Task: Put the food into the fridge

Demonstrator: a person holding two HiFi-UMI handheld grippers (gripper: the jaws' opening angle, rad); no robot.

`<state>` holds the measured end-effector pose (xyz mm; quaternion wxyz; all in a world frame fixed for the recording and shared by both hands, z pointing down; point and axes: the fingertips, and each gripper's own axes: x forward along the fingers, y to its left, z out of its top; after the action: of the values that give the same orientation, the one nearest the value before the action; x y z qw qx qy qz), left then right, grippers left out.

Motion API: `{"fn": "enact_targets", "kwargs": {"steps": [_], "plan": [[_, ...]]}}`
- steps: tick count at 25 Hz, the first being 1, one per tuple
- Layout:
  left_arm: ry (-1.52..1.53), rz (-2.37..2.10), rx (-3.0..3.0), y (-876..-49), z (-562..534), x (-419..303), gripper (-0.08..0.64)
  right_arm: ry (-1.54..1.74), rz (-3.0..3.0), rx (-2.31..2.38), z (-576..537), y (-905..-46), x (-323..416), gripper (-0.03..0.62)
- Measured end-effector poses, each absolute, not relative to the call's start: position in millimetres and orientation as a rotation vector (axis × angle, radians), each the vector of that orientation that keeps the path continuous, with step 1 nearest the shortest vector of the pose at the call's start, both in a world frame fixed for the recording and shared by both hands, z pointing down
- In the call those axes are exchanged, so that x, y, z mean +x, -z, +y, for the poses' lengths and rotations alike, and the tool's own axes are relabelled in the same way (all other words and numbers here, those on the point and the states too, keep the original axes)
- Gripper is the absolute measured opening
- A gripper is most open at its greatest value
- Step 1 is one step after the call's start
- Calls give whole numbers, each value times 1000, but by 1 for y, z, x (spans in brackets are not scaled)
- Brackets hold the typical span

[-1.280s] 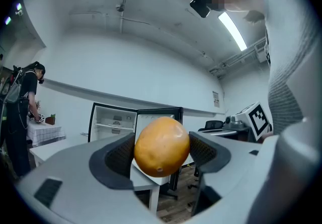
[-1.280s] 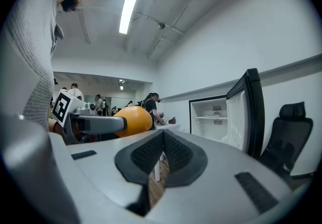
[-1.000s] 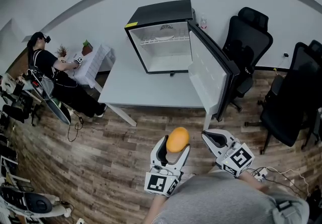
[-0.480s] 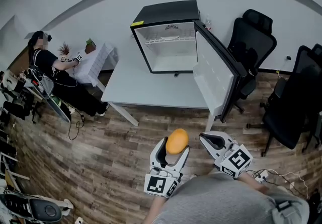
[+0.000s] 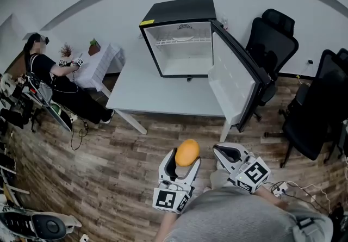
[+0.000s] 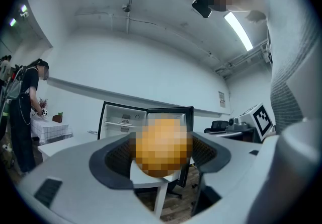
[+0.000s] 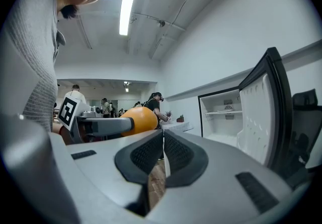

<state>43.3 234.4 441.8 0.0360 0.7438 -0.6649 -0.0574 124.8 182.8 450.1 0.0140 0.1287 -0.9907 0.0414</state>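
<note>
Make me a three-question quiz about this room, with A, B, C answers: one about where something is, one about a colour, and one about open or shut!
1. Where is the fridge compared with the white table?
A. Under it.
B. On top of it.
C. Behind it.

2. What colour is the round food in the left gripper?
A. Green.
B. Blue.
C. Orange.

3. How is the fridge door?
A. Open.
B. Shut.
C. Missing.

Answers:
1 B: the fridge sits on the far side of the tabletop.
2 C: the head view shows an orange ball between the jaws.
3 A: the door swings out to the right, so the white inside shows.
</note>
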Motion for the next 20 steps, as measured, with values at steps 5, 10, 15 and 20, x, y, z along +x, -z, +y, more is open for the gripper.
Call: {"fn": "enact_targets", "kwargs": {"steps": [5,10,15,20], "plan": [[170,-2048,2290,-441,219,35,347,-141,-3083,413,162,-453,118,12],[159,-2078,2269,-442,202,10,347,-146,-3105,366,140,-451,86,12],[148,-2103,2265,-437,174,-27,347,-88,-3124,323,110,-444,42,12],[134,-2116,2269,-433,136,-69,347,-106,-3137,309,67,-442,-3,12]]}}
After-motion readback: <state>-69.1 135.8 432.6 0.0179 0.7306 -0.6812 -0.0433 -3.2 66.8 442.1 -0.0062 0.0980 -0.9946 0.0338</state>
